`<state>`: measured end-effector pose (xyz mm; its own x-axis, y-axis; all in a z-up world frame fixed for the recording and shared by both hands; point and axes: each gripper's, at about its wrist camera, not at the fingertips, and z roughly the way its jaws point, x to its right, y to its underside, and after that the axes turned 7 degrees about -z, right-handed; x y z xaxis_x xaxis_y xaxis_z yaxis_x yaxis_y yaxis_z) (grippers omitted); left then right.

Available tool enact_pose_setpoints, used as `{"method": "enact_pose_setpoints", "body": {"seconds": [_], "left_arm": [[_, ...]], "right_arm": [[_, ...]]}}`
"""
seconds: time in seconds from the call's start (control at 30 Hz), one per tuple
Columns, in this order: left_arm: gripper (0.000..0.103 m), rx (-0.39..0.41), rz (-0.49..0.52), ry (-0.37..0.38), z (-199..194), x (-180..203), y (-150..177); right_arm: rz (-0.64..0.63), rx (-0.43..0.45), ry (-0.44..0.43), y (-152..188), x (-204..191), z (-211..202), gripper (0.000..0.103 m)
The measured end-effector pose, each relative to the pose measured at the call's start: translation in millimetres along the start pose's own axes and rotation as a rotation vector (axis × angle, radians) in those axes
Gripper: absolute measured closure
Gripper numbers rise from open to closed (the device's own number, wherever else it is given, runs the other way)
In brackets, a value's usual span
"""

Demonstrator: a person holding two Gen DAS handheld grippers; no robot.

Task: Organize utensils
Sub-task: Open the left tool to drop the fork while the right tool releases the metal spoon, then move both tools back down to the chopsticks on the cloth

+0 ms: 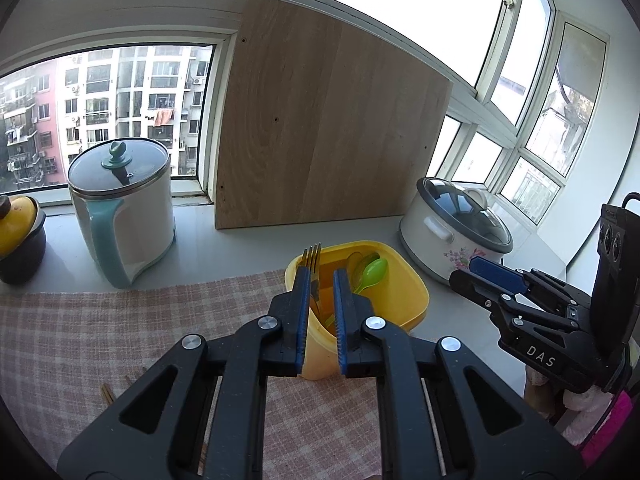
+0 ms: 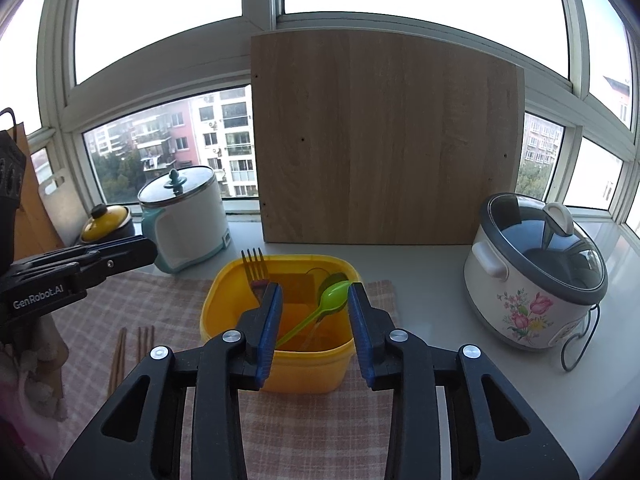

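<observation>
Right wrist view: the right gripper (image 2: 313,286) hovers with jaws apart and nothing between them, over the yellow tub (image 2: 280,376) holding the fork (image 2: 254,270) and green spoon (image 2: 334,294). The left gripper (image 1: 322,272) shows a narrow gap, nothing pinched. Chopsticks (image 2: 145,340) lie on the checked cloth (image 2: 168,304) — thin, stiff, light, likely slippery; best pinched mid-length.

Tub (image 2: 304,372) sits on cloth (image 2: 168,304) on the surface (image 2: 432,280). Fork (image 2: 255,268) and spoon (image 2: 334,294) stand in tub. Board (image 2: 384,140) behind tub; kettle (image 2: 188,220) left of tub, cooker (image 2: 532,272) right. Chopsticks (image 2: 120,344) on cloth, left of tub.
</observation>
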<state>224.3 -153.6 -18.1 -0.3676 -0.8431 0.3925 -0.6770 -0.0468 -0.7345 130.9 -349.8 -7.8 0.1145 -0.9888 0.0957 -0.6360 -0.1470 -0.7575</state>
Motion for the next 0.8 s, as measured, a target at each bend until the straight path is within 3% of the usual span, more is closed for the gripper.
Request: {"method": "enact_pose_setpoints", "body": {"seconds": [0.2,0.3,0.37,0.47,0.53,0.63,0.7,0.8], "left_arm": [[0.094,0.013,0.009,-0.013,-20.2,-3.7,7.0],[0.092,0.032,0.016,-0.026,-32.4,-8.2,7.7],[0.09,0.044,0.024,-0.04,-40.7,-11.1,9.0],[0.079,0.061,0.034,-0.063,-51.9,-18.3,10.6],[0.075,0.068,0.035,-0.076,-58.3,-24.2,12.1],[0.071,0.066,0.037,-0.099,-64.2,-34.9,14.8],[0.058,0.064,0.034,-0.113,-68.9,-45.0,17.8],[0.055,0.06,0.026,-0.139,-75.1,-62.2,22.9]], "right_arm": [[0.003,0.014,-0.005,1.5,-10.4,-11.9,0.061],[0.009,0.02,-0.019,2.1,-16.9,-16.7,0.047],[0.012,0.027,-0.021,2.1,-21.8,-19.4,0.045],[0.012,0.033,-0.026,2.0,-29.7,-21.3,0.038],[0.013,0.039,-0.032,2.0,-35.7,-21.8,0.027],[0.006,0.036,-0.045,1.9,-45.2,-19.4,0.024],[0.0,0.027,-0.056,1.9,-51.8,-16.0,0.022],[-0.019,0.001,-0.09,4.3,-63.1,-8.3,0.019]]}}
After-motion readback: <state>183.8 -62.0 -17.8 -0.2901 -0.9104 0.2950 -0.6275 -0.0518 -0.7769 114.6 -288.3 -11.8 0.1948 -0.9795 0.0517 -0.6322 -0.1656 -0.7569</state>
